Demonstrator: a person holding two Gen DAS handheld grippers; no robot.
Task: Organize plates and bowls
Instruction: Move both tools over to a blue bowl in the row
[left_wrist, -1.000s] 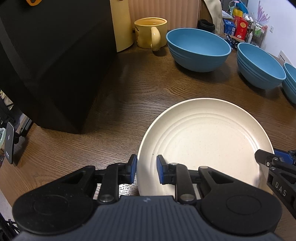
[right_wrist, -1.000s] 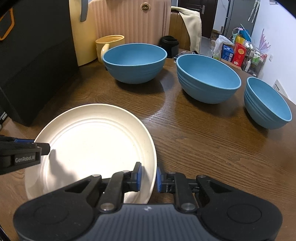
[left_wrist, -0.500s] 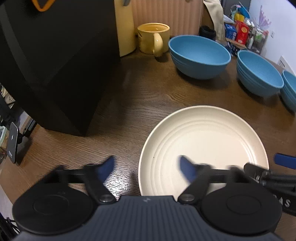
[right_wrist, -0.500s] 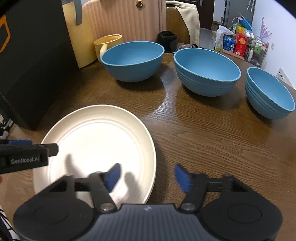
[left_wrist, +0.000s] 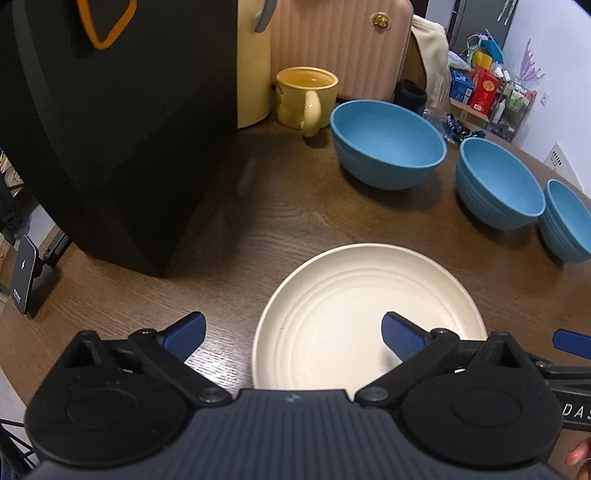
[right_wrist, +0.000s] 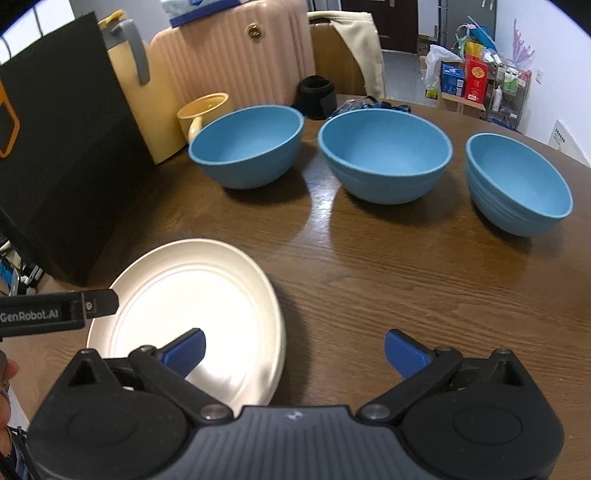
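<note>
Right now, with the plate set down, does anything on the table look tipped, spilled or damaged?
Nothing stands out. The cream plate lies flat on the table, and the three blue bowls stand upright in a row, apart from one another. No spill or chip shows.

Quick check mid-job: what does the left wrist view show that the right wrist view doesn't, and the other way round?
Only the left wrist view: a phone on a stand off the table's left edge, and the mug's whole front and handle.

Only the right wrist view: the third blue bowl complete, and the GenRobot label on the left gripper.

Both: the cream plate lying flat, the black box, three blue bowls in a row. Both grippers' jaws are opening, each pair straddling the plate's rim without touching it.
</note>
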